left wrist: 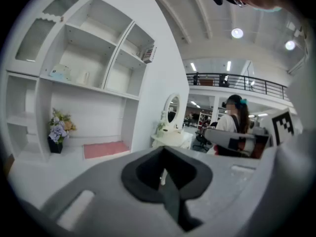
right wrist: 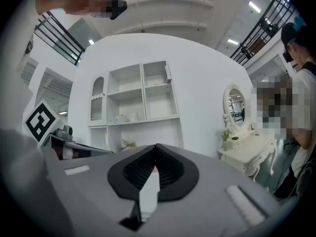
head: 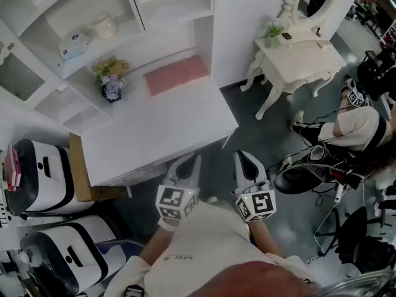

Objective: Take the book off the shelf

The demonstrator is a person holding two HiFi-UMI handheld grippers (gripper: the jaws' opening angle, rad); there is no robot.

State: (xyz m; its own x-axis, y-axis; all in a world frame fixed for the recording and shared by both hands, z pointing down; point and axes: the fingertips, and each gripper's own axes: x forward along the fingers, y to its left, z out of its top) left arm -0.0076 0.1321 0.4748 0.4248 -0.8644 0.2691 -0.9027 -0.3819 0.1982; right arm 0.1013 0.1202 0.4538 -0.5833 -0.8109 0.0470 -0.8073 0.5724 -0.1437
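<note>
White shelf (left wrist: 118, 58) is standing against the wall ahead of both tools and is rising well above them, with a white bench (head: 154, 129) as its lower part. The book (left wrist: 148, 54) is leaning in the top right compartment, against that compartment's right wall, high above the tips of both tools and well apart from them.

The left tool (head: 190, 161) and the right tool (head: 246, 161) are hanging side by side just before the bench edge. Both are pressed together and nothing is sitting between the pads. Ahead of the left tool and lower than the book, a flower pot (head: 111, 79) and a pink mat (head: 176, 74) are resting on the bench.

The book is looking thin, and I am judging it as light and stiff, with a smooth cover that may be slipping under the pads. Because it is leaning, its outer edge is standing free from the wall. A pinch across both covers, near the spine, is seeming the safest hold. Taking only one cover is risking that the pages fall open. The tool must be spreading first.
</note>
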